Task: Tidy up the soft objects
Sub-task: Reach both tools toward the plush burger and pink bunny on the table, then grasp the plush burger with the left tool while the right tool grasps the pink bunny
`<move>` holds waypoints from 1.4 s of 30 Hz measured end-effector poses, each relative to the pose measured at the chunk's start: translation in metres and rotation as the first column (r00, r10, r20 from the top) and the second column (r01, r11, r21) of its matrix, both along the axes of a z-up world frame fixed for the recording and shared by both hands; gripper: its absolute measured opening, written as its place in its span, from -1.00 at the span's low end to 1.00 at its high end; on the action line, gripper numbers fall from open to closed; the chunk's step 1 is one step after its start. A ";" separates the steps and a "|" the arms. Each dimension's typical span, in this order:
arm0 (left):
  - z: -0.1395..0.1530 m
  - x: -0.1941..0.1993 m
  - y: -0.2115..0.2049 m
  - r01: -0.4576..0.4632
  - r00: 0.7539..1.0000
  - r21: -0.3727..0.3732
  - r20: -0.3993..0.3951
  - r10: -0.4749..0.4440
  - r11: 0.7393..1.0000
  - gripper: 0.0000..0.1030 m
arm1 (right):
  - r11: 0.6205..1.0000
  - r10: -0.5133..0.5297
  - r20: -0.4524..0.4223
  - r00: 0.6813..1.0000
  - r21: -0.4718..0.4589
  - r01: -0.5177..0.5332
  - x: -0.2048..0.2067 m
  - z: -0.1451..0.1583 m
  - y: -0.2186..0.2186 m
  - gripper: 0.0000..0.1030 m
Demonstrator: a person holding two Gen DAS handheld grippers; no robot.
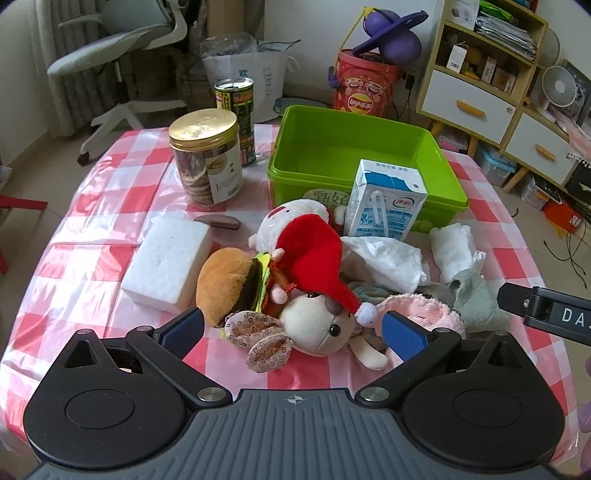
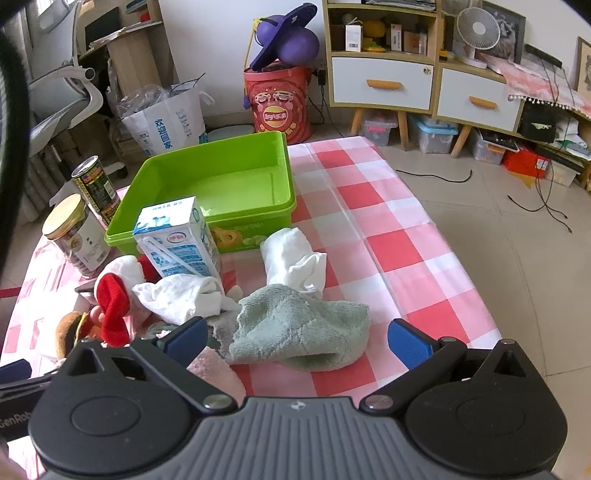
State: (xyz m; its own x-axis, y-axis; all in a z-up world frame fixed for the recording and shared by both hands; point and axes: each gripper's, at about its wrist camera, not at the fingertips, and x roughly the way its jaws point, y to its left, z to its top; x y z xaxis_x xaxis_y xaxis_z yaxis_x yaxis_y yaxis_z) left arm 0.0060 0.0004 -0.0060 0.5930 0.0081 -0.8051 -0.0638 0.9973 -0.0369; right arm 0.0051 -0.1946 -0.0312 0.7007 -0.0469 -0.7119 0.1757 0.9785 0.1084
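The left tongs (image 1: 291, 326) gape wide around the cream plush doll (image 1: 317, 325), gripping nothing. The right tongs (image 2: 295, 338) stand equally wide, empty, over the green towel (image 2: 299, 325); the green bin (image 2: 221, 184) sits at eleven o'clock.

Setting: a lived-in room of a home, used for both storage and desk work. Indicators:
- A surface covered with a glossy pink-and-white checked plastic cloth (image 2: 388, 206).
- A wooden shelf cabinet with white drawers and orange handles (image 2: 382, 83) at the far right, packed with boxes and papers.
- A small white desk fan (image 2: 477, 31) on top of the cabinet.
- Clear plastic storage boxes (image 2: 430, 134) on the tiled floor beneath it.
- A grey-and-white swivel office chair (image 1: 122, 48) at the far left.
- A red cylindrical crisp-brand bucket (image 2: 279, 105) holding a purple toy, against the far wall.
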 end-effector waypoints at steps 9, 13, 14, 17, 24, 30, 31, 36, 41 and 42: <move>0.004 -0.003 0.009 0.004 1.000 0.000 0.027 -0.004 1.000 0.90 | 1.000 -0.019 -0.006 1.000 0.003 0.019 0.003 -0.003 0.002 0.75; 0.002 -0.002 0.017 -0.003 0.999 0.009 0.049 0.003 1.000 0.90 | 1.000 -0.022 0.003 1.000 0.018 0.022 0.005 -0.003 0.002 0.75; 0.001 -0.001 0.019 -0.007 0.999 0.010 0.054 0.006 1.000 0.90 | 1.000 -0.019 0.006 1.000 0.023 0.019 0.006 -0.003 0.002 0.75; -0.004 0.003 0.028 -0.014 0.998 0.004 0.056 0.014 1.000 0.90 | 0.999 -0.021 0.023 1.000 0.036 0.020 0.009 -0.003 0.001 0.75; -0.013 0.007 0.047 0.008 0.996 -0.069 0.089 -0.002 0.998 0.90 | 0.996 -0.017 0.079 0.997 0.088 0.010 0.015 -0.001 -0.012 0.75; -0.026 0.011 0.060 0.082 0.992 -0.116 0.109 -0.069 0.990 0.90 | 0.968 0.062 0.063 0.996 0.238 -0.075 0.021 -0.013 -0.020 0.75; -0.028 0.013 0.062 0.107 0.991 -0.131 0.091 -0.096 0.986 0.90 | 0.961 0.095 0.058 0.994 0.255 -0.107 0.022 -0.014 -0.018 0.75; -0.033 0.014 0.075 0.181 0.983 -0.216 0.064 -0.171 0.960 0.90 | 0.906 0.246 0.063 0.967 0.340 -0.253 0.016 -0.023 -0.007 0.75; -0.039 0.014 0.088 0.164 0.986 -0.261 0.063 -0.153 0.951 0.86 | 0.868 0.305 0.012 0.952 0.408 -0.283 0.020 -0.036 -0.003 0.75; -0.040 0.015 0.091 0.152 0.988 -0.283 0.061 -0.141 0.947 0.85 | 0.864 0.307 0.003 0.952 0.420 -0.279 0.020 -0.039 -0.003 0.75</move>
